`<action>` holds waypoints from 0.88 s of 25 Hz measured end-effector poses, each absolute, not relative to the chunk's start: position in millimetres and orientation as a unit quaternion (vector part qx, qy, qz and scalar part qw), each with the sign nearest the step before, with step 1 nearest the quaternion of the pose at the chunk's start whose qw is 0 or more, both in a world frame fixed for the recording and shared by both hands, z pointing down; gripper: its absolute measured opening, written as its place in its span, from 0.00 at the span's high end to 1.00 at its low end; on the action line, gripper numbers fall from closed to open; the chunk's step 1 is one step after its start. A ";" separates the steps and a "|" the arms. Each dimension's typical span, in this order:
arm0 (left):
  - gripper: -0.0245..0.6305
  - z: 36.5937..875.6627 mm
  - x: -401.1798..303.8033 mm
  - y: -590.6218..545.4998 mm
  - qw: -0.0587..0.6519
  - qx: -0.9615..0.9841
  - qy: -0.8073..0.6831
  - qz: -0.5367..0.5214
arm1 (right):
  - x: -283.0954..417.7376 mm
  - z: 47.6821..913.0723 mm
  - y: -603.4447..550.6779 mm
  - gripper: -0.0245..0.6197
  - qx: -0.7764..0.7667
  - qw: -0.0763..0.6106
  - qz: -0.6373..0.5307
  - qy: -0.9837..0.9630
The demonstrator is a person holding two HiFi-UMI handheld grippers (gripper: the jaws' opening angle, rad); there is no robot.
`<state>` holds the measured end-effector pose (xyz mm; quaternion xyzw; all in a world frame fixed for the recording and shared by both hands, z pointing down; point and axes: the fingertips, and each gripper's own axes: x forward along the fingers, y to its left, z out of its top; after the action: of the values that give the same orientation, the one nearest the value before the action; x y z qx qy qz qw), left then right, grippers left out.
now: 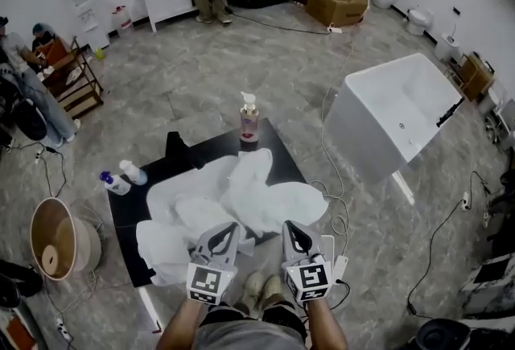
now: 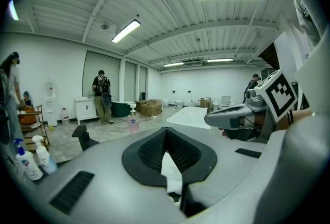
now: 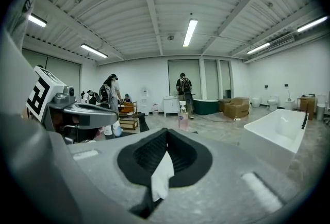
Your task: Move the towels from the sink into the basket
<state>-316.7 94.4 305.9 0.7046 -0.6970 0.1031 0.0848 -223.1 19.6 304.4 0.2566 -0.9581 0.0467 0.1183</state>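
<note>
Several white towels (image 1: 241, 199) lie heaped over the black sink top (image 1: 278, 149) in the head view. Both grippers sit at the heap's near edge, side by side. The left gripper (image 1: 232, 229) is shut, and a strip of white towel (image 2: 171, 174) shows pinched between its jaws in the left gripper view. The right gripper (image 1: 290, 228) is shut too, with a fold of white towel (image 3: 162, 176) caught between its jaws in the right gripper view. A round tan basket (image 1: 56, 240) stands on the floor to the left of the sink top.
A pink pump bottle (image 1: 249, 119) stands at the sink top's far edge, and two spray bottles (image 1: 119, 178) lie at its left side. A white bathtub (image 1: 398, 115) sits to the right, cables trail over the floor, and people stand at the back and far left.
</note>
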 end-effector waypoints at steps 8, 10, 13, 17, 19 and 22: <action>0.95 344.7 -344.1 75.1 0.118 0.678 -0.718 0.109 | -264.6 351.7 -11.4 0.96 0.224 0.155 0.065 -0.960; 0.95 354.2 -351.5 69.5 0.124 0.671 -0.723 0.111 | -272.6 367.4 -19.0 0.96 0.219 0.169 0.065 -0.959; 0.95 370.8 -363.1 62.9 0.135 0.660 -0.730 0.116 | -285.8 390.6 -29.6 0.96 0.212 0.187 0.056 -0.957; 0.95 383.3 -372.5 56.5 0.151 0.645 -0.740 0.115 | -301.7 412.7 -39.6 0.95 0.185 0.209 0.048 -0.959; 0.95 388.3 -375.9 55.5 0.157 0.639 -0.744 0.116 | -310.3 422.5 -39.0 0.65 0.156 0.218 0.054 -0.962; 0.95 396.6 -381.1 56.2 0.165 0.629 -0.751 0.118 | -320.9 435.2 -40.3 0.59 0.136 0.230 0.047 -0.962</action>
<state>-381.1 56.2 396.6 0.6289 -0.7506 0.1176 0.1653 -320.9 -40.3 435.2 0.1358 -0.9624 0.0471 0.2304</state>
